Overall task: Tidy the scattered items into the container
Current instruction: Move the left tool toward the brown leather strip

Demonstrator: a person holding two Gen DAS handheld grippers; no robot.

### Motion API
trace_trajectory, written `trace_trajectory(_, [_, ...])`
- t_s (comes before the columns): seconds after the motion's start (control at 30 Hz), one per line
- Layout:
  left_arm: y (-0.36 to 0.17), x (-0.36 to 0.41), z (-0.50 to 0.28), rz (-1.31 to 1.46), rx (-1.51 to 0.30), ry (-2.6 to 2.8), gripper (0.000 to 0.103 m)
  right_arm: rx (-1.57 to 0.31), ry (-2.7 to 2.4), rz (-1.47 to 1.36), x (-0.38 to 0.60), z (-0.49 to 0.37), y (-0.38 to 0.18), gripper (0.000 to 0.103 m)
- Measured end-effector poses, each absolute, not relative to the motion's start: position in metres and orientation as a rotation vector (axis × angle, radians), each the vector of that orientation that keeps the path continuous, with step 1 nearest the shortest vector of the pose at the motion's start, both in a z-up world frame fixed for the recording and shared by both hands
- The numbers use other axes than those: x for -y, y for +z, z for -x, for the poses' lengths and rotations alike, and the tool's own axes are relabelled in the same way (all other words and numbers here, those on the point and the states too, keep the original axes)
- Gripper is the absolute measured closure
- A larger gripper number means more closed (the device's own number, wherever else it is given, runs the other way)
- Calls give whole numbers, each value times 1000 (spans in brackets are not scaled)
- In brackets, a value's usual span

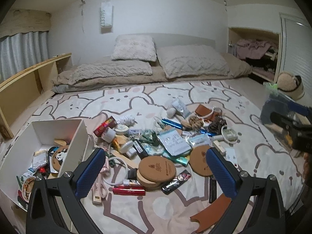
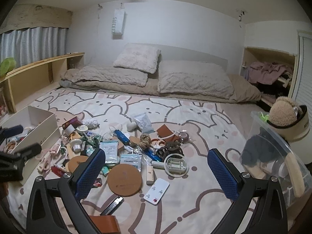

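A white open box stands at the left on the bunny-print blanket and holds several small items. Right of it lies a scattered pile: cork coasters, a red tube, a blue pen, packets and rings. My left gripper hovers open above the coasters with nothing between its blue pads. In the right wrist view the same box is at the left. My right gripper is open and empty over a cork coaster and a white remote.
Pillows and folded bedding lie across the far side. A wooden shelf runs along the left. At the right stand a clear plastic bin and a cream pot with a plush toy. An open closet is behind.
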State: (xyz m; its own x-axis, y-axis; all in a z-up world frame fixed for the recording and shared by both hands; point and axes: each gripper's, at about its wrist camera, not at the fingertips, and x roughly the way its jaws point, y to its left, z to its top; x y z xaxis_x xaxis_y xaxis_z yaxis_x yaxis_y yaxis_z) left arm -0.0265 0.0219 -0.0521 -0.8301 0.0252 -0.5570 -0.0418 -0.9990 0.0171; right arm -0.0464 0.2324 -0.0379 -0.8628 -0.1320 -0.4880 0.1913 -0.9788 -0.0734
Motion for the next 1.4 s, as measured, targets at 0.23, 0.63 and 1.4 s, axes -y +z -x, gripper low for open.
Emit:
trace_trajectory(0.23, [-76,-36,35,1011,-15,2890,0,-130,-2881,-810,-243,61,-54,0])
trace_trajectory(0.63, [-116,-62,42,1161,-21,2759,0,-52,-2893,-942,-258,87,-89,0])
trace_trajectory(1.4, [-179,-130,42,1275,3,2701,0,25,-2834,-1276,-276,128,-188,0])
